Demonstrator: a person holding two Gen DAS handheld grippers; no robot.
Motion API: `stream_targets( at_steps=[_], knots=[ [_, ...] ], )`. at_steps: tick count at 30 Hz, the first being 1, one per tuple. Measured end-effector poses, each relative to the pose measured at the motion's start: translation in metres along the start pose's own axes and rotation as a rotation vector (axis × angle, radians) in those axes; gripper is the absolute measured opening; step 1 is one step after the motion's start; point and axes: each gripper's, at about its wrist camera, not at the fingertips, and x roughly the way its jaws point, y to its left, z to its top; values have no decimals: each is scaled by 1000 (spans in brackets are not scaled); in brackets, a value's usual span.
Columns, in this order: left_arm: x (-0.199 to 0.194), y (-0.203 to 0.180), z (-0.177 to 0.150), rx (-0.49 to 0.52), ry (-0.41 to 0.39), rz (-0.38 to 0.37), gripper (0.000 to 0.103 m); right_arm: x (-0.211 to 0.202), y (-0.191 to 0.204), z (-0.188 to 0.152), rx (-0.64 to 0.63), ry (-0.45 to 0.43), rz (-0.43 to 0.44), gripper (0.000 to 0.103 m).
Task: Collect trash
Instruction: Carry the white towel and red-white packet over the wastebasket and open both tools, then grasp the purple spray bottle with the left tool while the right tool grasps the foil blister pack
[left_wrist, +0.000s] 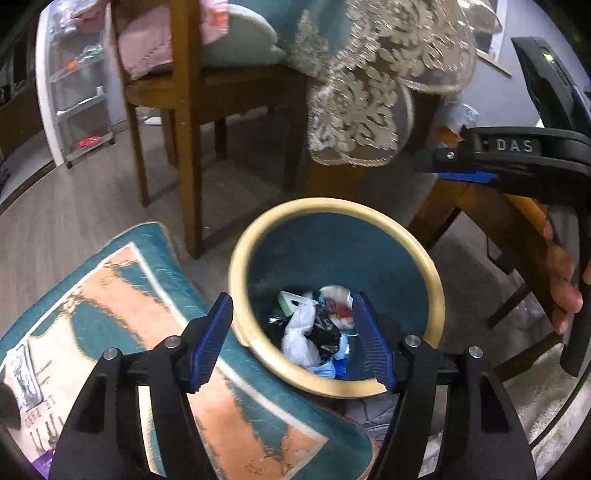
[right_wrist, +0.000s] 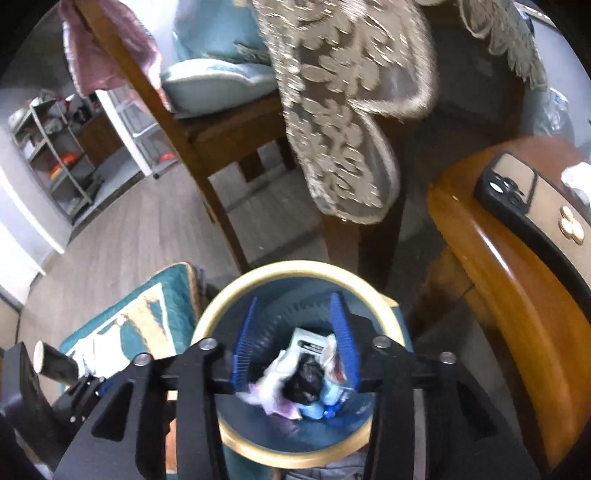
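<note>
Both pairs of fingers stand apart and empty, the left gripper (left_wrist: 293, 341) and right gripper (right_wrist: 295, 345) poised above the round bin (left_wrist: 436, 291), likely having let go over it. Below them the trash (left_wrist: 314, 328) lies heaped inside: crumpled bags, wrappers, a carton.

The bin (left_wrist: 334, 295) (right_wrist: 295, 354) is viewed steeply downward at close range from both wrist cameras, left and right; chair (left_wrist: 184, 110) (right_wrist: 207, 140) and tablecloth (left_wrist: 369, 92) (right_wrist: 343, 110) are shared behind.
</note>
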Motion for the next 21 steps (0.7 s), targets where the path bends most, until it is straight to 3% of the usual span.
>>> stream_targets(
  at_steps=[4,9,16,21],
  knots=[
    [-19,13,-2,-28,-20,23,73,-5,13,3,-9,-20,28,65],
    [-50,31,-7,-60,-58,68,84,-12,44,5,-56,-44,62,74],
    [-103,70,-28,-136,-101,145,91,-19,101,-1,-129,-52,130,79],
    [-130,105,-53,-190,-87,226,91,-23,150,-12,-195,-41,190,80]
  ],
)
